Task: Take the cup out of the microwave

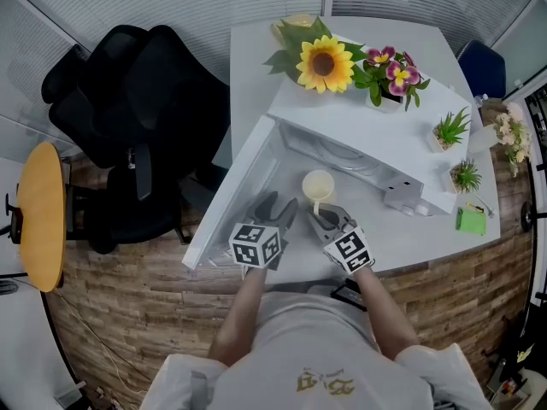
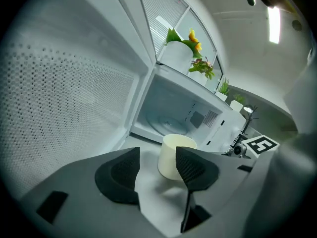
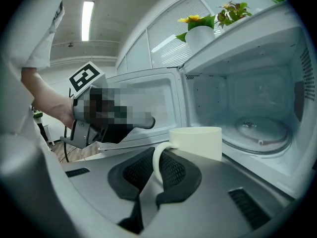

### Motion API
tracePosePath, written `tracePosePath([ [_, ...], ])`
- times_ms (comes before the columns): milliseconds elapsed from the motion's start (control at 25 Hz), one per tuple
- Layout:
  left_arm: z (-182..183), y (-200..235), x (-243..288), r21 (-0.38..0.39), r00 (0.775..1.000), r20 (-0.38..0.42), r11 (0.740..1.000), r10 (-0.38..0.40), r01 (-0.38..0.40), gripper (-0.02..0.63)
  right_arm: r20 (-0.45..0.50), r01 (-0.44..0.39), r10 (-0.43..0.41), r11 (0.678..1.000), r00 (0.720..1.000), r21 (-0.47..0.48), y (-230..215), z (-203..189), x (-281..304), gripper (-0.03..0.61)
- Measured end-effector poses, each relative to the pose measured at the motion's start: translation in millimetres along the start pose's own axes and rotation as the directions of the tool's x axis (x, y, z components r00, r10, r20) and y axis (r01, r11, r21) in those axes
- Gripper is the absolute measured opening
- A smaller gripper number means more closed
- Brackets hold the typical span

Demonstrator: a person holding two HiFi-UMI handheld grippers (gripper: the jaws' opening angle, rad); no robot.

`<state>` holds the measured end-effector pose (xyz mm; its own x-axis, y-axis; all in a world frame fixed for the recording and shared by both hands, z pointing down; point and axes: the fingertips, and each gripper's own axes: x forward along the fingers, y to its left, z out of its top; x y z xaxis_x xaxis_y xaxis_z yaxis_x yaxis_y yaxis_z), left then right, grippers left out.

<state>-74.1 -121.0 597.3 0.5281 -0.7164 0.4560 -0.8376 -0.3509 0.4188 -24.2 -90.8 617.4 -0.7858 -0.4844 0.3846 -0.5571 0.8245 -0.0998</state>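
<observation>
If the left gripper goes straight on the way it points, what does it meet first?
Probably the cream cup, just beyond its open fingers, slightly toward the right one. The right gripper is shut on the cup's handle. Behind stands the open microwave; depth is unclear.

Head view: cup (image 1: 318, 184) handle lost under right tool (image 1: 323, 217), at the cup's 6 o'clock. Microwave (image 1: 359, 126) cavity mostly hidden beneath its own top. Green item (image 1: 470, 219) at cup's 3 o'clock, too small to identify. Left gripper view: cup's 4 o'clock flank masked by a pad (image 2: 195, 168). Right gripper view: microwave cut off at 3 o'clock.
</observation>
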Motion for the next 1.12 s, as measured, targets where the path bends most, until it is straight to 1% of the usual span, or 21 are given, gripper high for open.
tracePosePath([
  [160,-3,5,3,-0.013,1.0,-0.004,1.0,0.009,-0.009,0.229,0.009,-0.019,0.019,1.0,1.0,-0.004,-2,-1,3,0.034],
  [400,-9,7,9,-0.022,1.0,-0.026,1.0,0.007,-0.008,0.228,0.008,-0.051,0.05,0.998,0.999,0.028,-4,-9,2,0.037],
  [560,-10,7,13,-0.021,0.999,-0.035,1.0,0.003,-0.004,0.229,-0.003,-0.036,0.036,0.999,0.999,0.027,-10,-18,-3,0.037],
  [760,-13,7,16,-0.021,0.999,-0.046,1.0,-0.003,0.002,0.229,-0.015,-0.036,0.036,0.999,0.999,-0.038,-10,-21,-4,0.037],
  [880,-15,7,16,-0.02,0.999,-0.052,1.0,-0.004,0.003,0.229,-0.023,-0.021,0.019,0.996,1.0,-0.086,-11,-26,-6,0.038],
  [1120,-16,7,15,-0.011,0.999,-0.054,1.0,-0.006,0.005,0.229,-0.01,-0.019,0.018,0.996,1.0,-0.088,-12,-27,-6,0.041],
])
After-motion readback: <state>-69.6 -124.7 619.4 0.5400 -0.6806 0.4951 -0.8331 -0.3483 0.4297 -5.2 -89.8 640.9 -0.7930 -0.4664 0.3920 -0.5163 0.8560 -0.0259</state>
